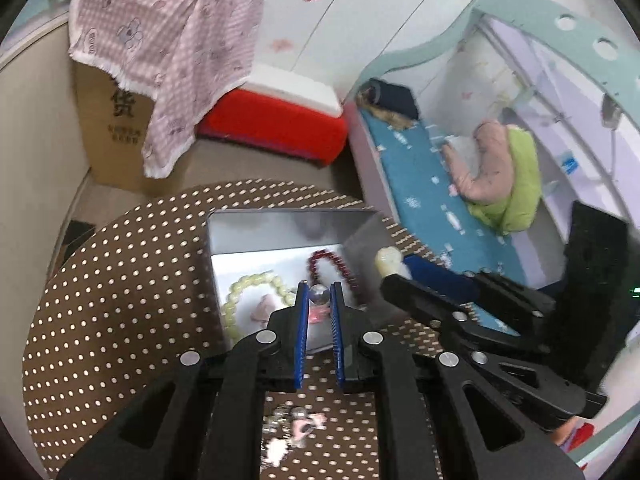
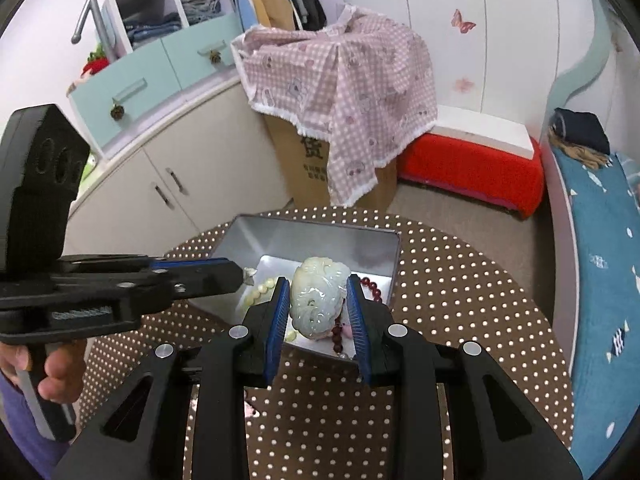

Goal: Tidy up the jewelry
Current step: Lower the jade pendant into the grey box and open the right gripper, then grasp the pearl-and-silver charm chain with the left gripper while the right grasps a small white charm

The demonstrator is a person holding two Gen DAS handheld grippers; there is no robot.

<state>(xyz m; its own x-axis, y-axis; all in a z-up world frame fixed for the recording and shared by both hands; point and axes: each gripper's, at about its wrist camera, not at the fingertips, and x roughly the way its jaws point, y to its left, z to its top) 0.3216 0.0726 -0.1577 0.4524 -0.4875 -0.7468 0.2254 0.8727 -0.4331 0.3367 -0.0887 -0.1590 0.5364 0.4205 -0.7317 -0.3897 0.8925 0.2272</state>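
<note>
A silver metal tin (image 1: 276,228) (image 2: 304,236) stands on the round brown dotted table. In it lie a pale green bead bracelet (image 1: 240,296) and a dark red bead bracelet (image 1: 340,264) (image 2: 370,286). My left gripper (image 1: 319,294) is shut on a silver bead charm (image 1: 319,294) over the tin, with a pink piece just below it. My right gripper (image 2: 318,300) is shut on a pale jade carved pendant (image 2: 318,296) above the tin's near edge; the pendant also shows in the left wrist view (image 1: 388,260).
A silver and pink trinket (image 1: 296,426) lies on the table (image 1: 120,320) near my left gripper's base. Beyond the table are a cardboard box under a pink checked cloth (image 2: 340,80), a red stool (image 2: 472,168), white cabinets (image 2: 168,184) and a bed (image 1: 432,184).
</note>
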